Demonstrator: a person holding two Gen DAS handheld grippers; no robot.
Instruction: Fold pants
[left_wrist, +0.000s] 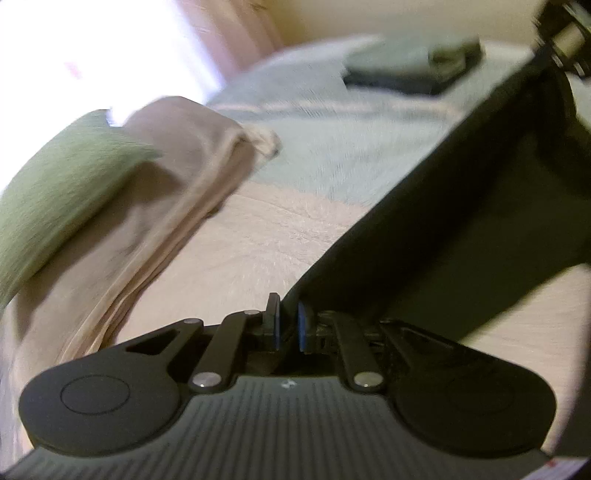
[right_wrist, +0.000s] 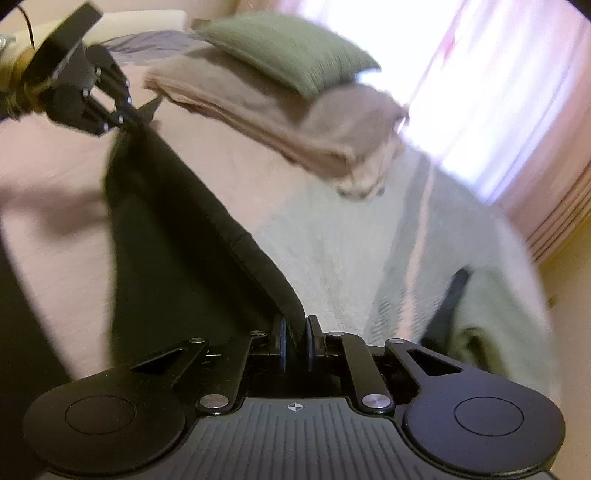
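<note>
Black pants (left_wrist: 461, 221) hang stretched in the air over the bed between both grippers. My left gripper (left_wrist: 289, 325) is shut on one edge of the dark cloth, which runs up and to the right from its blue pads (left_wrist: 303, 328). My right gripper (right_wrist: 295, 343) is shut on the other end of the pants (right_wrist: 173, 236), and the taut edge leads up to the left gripper (right_wrist: 136, 120), seen at the upper left of the right wrist view. Both views are blurred by motion.
A green cushion (left_wrist: 62, 184) lies on a folded beige blanket (left_wrist: 177, 192) on the pink bed cover (left_wrist: 258, 251). A pale blue blanket (right_wrist: 351, 243) spreads beyond, with dark folded clothes (left_wrist: 410, 70) at its far end. A bright curtained window (right_wrist: 498, 92) is behind.
</note>
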